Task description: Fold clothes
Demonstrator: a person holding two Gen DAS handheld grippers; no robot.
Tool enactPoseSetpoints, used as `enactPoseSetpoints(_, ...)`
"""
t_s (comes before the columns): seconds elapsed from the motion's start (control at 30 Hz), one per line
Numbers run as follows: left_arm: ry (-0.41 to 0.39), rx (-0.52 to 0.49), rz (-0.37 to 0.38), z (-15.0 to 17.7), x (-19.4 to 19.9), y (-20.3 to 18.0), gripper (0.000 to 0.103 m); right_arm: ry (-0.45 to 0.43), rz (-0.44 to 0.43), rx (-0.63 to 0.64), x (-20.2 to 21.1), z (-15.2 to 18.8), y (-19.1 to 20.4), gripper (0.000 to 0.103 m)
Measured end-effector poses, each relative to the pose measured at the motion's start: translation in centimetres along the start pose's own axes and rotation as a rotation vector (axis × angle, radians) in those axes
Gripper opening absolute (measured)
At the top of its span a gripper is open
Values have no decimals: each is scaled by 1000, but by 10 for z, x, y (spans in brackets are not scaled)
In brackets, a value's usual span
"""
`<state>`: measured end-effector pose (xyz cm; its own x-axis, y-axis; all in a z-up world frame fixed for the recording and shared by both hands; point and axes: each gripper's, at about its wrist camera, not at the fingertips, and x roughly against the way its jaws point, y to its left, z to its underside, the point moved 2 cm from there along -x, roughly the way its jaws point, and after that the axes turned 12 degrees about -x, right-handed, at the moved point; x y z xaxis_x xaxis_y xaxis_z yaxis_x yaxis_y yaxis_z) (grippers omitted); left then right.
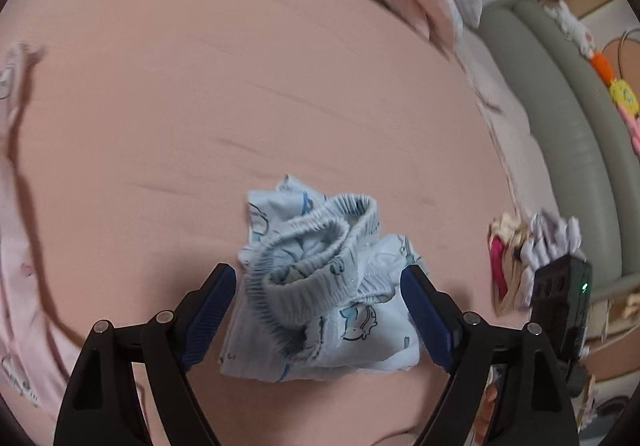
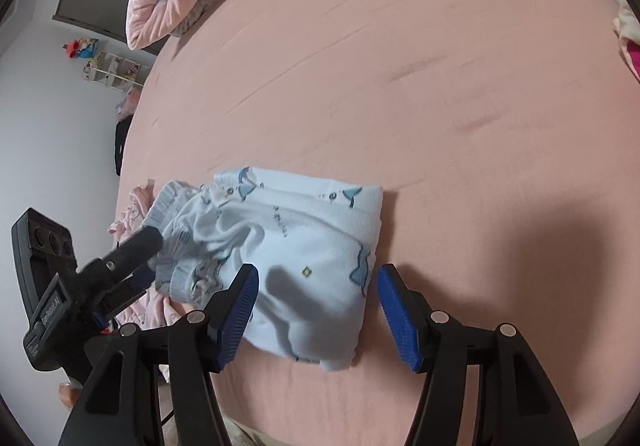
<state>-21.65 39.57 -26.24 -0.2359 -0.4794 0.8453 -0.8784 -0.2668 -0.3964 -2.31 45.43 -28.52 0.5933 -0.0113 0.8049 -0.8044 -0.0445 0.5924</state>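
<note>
both ur tongs, left gripper (image 1: 318,320) & right gripper (image 2: 316,310), hang spread w/ nothing pinched over the blue printed shorts (image 2: 296,246) on the pink bed (image 2: 440,85), so the bunched waistband (image 1: 320,258) prob springs open bc it's unpinned.

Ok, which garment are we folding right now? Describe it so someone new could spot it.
Start at the big pink bed sheet. Near its front edge lies a small pale blue garment, half folded, between the open jaws of both grippers. Its blue cartoon print and ribbed elastic waistband set it apart from the pink clothes beside it.
</note>
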Motion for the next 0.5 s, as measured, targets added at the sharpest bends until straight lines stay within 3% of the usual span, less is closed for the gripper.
enactPoseSetpoints(0.3,-13,-122,-159,5,-1,-14,84,14,-2,2,-7,-1,-2,61)
enactPoseSetpoints(0.5,-8,-113,-158,-1,-5,-7,84,51,-17,-5,-15,3,-4,61)
